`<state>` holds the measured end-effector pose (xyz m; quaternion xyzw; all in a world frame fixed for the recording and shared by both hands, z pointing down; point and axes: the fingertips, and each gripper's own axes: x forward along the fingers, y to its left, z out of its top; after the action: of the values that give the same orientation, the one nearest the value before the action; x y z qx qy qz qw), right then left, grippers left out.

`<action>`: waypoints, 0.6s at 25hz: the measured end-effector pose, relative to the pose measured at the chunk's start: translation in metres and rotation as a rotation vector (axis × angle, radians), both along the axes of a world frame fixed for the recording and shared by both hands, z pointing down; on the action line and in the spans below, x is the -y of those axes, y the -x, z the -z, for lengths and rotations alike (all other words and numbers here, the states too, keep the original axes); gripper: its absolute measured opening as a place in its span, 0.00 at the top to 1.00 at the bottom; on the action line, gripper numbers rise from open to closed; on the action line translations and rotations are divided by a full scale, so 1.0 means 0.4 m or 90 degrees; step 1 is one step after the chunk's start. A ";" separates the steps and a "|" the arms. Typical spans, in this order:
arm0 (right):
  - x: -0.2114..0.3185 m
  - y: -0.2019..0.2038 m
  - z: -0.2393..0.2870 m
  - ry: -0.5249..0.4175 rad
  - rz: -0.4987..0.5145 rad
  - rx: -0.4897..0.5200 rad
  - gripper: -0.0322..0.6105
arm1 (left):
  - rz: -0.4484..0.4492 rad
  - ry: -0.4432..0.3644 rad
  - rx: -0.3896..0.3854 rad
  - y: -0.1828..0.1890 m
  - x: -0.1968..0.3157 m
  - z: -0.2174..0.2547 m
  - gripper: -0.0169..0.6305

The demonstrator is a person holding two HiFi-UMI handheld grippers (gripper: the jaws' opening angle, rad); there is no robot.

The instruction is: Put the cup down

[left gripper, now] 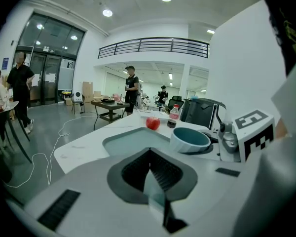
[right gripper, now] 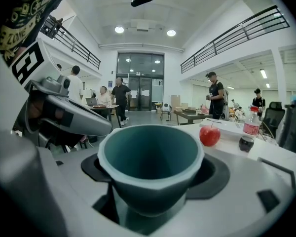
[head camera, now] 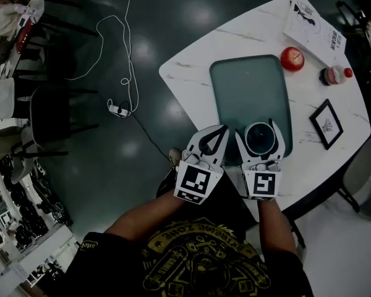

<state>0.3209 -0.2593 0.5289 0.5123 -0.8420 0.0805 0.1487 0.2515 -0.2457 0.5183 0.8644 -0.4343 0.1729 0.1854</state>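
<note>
Overhead head view; low, close gripper views; table point(head camera: 195, 64) common to all.

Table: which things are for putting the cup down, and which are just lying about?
For the job: cup, held in the right gripper; tray, perhaps where it lands.
Just lying about: apple, bottle, book, frame; left gripper, shut and empty.
</note>
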 end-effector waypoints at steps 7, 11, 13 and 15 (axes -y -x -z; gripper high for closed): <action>-0.004 -0.002 -0.005 -0.004 -0.006 0.004 0.34 | -0.005 -0.004 0.000 -0.002 0.000 0.004 0.96; -0.005 0.000 -0.004 0.001 -0.004 0.002 0.33 | -0.007 -0.006 -0.001 0.002 -0.001 0.013 0.96; -0.009 -0.003 -0.007 0.004 -0.003 0.003 0.32 | -0.008 -0.008 -0.002 0.003 -0.003 0.019 0.96; -0.013 -0.007 -0.013 0.006 -0.003 0.003 0.29 | -0.010 -0.012 -0.004 0.004 -0.003 0.025 0.96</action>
<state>0.3235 -0.2539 0.5341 0.5130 -0.8409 0.0862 0.1490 0.2498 -0.2444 0.5081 0.8698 -0.4287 0.1675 0.1775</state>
